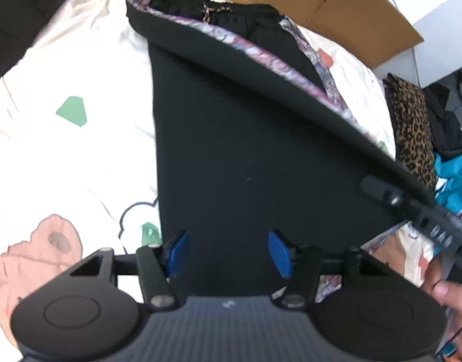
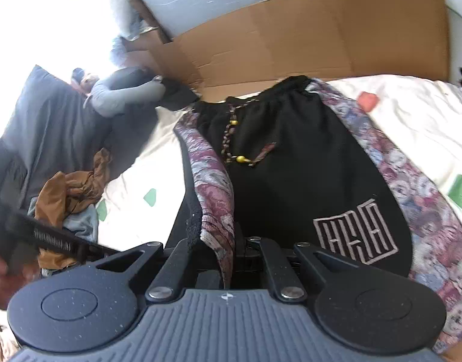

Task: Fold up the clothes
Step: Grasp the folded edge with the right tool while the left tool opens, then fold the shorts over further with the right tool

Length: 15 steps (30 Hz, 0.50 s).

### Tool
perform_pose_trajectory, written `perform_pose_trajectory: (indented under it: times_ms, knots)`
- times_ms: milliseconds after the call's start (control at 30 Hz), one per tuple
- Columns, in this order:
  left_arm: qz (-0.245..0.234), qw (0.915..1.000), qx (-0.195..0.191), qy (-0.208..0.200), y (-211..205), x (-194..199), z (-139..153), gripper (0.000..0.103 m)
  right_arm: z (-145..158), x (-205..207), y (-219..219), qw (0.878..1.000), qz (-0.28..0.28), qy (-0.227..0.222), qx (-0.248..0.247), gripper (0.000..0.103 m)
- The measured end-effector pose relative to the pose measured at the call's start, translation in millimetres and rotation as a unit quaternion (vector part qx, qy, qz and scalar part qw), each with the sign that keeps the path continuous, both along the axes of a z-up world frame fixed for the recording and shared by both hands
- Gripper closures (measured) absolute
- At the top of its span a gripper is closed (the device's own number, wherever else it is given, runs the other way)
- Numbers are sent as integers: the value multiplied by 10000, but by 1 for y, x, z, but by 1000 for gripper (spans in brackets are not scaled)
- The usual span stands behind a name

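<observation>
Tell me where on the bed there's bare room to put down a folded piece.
Bare sheet lies left of the black pants, up to the dark clothes at the far corner. Across the pants, the leopard-print fabric and teal garment crowd the edge.

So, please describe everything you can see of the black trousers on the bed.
The black trousers lie on a cream printed bedsheet, waistband towards the cardboard. Soft dark fabric, floral side stripes, beaded drawstring, pale embroidered emblem. The right gripper is shut on one striped edge, lifting it over; the left gripper hovers open above.
</observation>
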State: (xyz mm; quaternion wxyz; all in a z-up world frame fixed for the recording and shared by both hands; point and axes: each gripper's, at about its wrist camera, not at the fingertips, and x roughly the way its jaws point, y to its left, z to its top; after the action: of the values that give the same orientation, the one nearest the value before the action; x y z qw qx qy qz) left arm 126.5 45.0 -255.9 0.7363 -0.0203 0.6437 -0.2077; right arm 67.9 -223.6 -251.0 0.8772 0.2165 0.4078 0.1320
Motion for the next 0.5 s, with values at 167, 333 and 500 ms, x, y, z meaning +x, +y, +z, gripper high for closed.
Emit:
perform_pose_trajectory:
  times_ms: [167,333,500]
  knots:
    - [-25,9998,112,180,3,-9,-23,43,-1,-10,-21,9997,-199,125,-85,102]
    - [-193,9987,135,453,5,-18,-42,44,-6,-20,-52,9979,-558,287,-129,102]
    - [-321,9972,164,657,7,-28,-59,44,-15,-29,-78,9951,-844,498,-133,102]
